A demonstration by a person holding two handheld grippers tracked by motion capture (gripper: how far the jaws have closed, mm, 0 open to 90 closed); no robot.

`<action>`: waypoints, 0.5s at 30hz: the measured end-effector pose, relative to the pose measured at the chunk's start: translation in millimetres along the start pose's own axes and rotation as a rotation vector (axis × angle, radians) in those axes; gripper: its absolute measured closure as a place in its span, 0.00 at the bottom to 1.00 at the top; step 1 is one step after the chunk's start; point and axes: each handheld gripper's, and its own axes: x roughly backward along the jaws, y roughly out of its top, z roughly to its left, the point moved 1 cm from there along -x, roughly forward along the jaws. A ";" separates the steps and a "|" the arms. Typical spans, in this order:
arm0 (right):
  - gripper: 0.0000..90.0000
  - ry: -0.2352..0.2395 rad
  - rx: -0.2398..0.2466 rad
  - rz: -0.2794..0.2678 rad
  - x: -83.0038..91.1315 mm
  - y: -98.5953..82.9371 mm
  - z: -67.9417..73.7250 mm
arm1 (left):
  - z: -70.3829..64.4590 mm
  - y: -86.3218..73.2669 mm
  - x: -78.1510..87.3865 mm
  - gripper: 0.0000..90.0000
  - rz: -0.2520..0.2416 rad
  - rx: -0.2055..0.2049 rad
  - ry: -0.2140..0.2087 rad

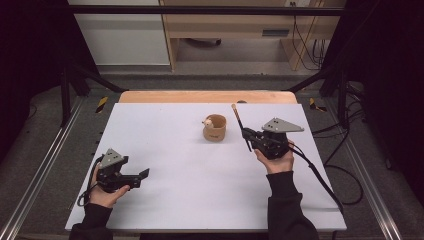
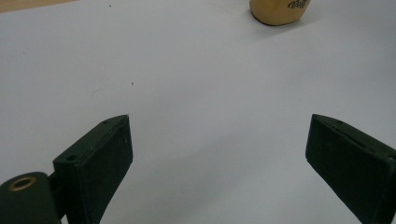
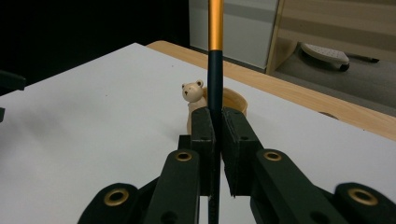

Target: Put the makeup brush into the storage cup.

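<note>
The right tongs (image 1: pixel 248 139) are clamping a pen (image 1: pixel 241 126), jaws closed on its dark lower barrel w/ the orange upper end sticking up and away from the hand. In the right gripper view the pen (image 3: pixel 215 70) is standing nearly upright between the pads, and the small tan cup (image 3: pixel 227 103) w/ a bear figure (image 3: pixel 191 91) on its rim is sitting just beyond the jaw tips. In the high view the cup (image 1: pixel 214 131) is resting mid-desk, a little left of the pen, apart from it. The left tongs (image 1: pixel 140 176) are hanging released near the front-left of the white desk (image 1: pixel 165 165), jaws wide apart, nothing between them; the cup's base (image 2: pixel 279 11) is showing far off at the top of the left gripper view.

Judging by this, the pen is prob. going into the cup. Risks:
- The grip is sitting low on a long thin barrel, so the pen may be pivoting or slipping between the pads if it bumps anything.
- The cup looks light and nothing is steadying it; a pen end catching the rim could be tipping or shoving it.
- The bear is poking up at the rim on the near-left side; coming in from that side risks a snag.
- Letting go too high means the pen bouncing out or toppling the cup.
</note>
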 end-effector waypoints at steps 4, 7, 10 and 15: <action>0.93 -0.010 -0.014 -0.011 -2.9 1.1 -1.3 | 0.1 -0.2 -0.5 0.08 0.001 0.000 0.000; 0.93 -0.018 -0.024 -0.020 -4.7 2.1 -3.0 | 0.2 -0.4 -0.5 0.08 0.000 0.001 -0.001; 0.93 -0.027 -0.031 -0.031 -6.7 4.1 -4.2 | 0.5 -0.2 -0.2 0.08 -0.001 0.002 -0.002; 0.93 -0.037 -0.029 -0.033 -14.4 8.8 -4.7 | 0.5 -0.3 -0.3 0.08 -0.001 0.002 -0.003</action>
